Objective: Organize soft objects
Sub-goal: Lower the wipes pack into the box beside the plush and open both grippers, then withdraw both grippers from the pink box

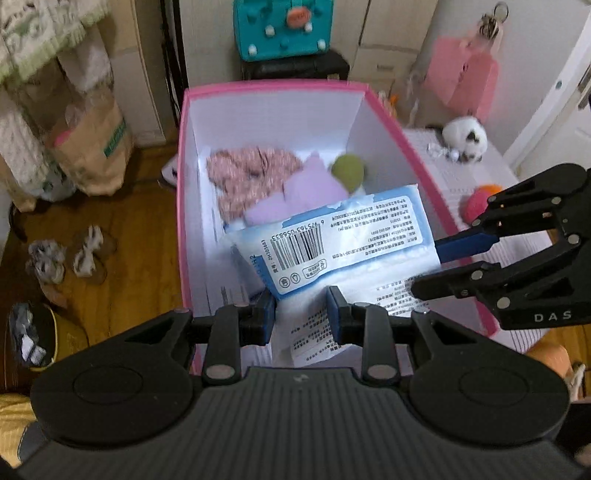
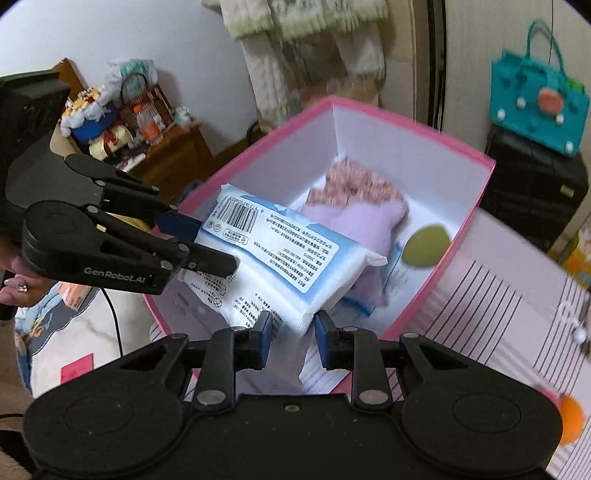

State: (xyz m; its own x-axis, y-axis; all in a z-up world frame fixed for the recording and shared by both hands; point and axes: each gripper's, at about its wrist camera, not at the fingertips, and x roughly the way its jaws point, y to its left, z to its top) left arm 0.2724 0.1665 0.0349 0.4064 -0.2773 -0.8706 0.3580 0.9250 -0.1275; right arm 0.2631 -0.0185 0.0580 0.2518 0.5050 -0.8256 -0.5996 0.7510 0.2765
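Note:
A blue-and-white soft tissue pack [image 1: 332, 240] [image 2: 280, 251] hangs over the pink box [image 1: 183, 192] [image 2: 476, 206], held at both ends. My left gripper [image 1: 301, 314] [image 2: 218, 243] is shut on its near corner. My right gripper [image 2: 291, 332] [image 1: 436, 262] is shut on its other end. Under it lies a second white pack [image 1: 317, 339] [image 2: 243, 302]. Deeper in the box lie a pink knitted item [image 1: 243, 177] [image 2: 358, 184], a lilac cloth [image 1: 295, 195] [image 2: 373, 225] and a green ball [image 1: 347, 168] [image 2: 424, 245].
The box stands on a striped cloth [image 1: 461, 177] [image 2: 480, 314]. A white plush [image 1: 465, 136], a pink ball [image 1: 476, 205] and an orange ball [image 2: 572, 417] lie to the right. A teal bag [image 1: 284, 26] [image 2: 535, 99] stands behind. Slippers [image 1: 88, 254] lie on the wooden floor.

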